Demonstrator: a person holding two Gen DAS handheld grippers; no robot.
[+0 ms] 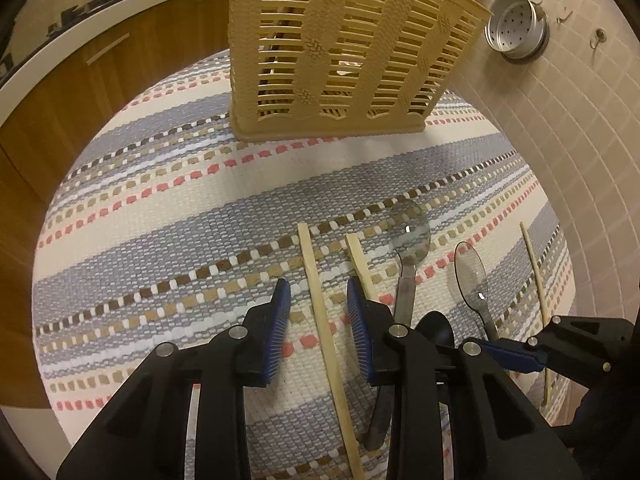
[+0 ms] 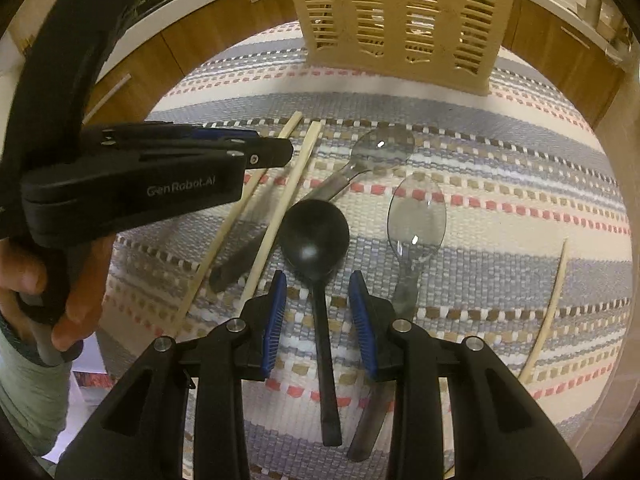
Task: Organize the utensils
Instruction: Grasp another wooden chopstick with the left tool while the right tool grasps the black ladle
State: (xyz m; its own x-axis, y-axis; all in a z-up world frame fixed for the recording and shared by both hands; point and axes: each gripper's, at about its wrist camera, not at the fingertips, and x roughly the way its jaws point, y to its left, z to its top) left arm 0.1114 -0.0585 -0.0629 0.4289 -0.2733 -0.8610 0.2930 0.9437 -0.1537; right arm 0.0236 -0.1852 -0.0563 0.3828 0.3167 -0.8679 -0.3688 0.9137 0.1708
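Beige slatted plastic utensil basket (image 2: pixel 404 20) stands upright at the far side of the striped woven mat (image 1: pixel 160 208).

Nearer than the basket, lying flat on the mat:
- black plastic spoon (image 2: pixel 316 240), bowl toward the basket
- two clear plastic spoons: one (image 2: pixel 416 220) just right of the black spoon, the other (image 2: pixel 380 144) angled, closer to the basket
- two pale wooden chopsticks (image 2: pixel 280 208) left of the black spoon, roughly parallel
- a third chopstick (image 2: pixel 548 308) apart, far right

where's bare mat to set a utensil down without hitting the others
Free: the striped mat left of the left gripper, and the strip between the basket and the utensil tips. Crowded: chopsticks, clear spoons and black spoon by both grippers.
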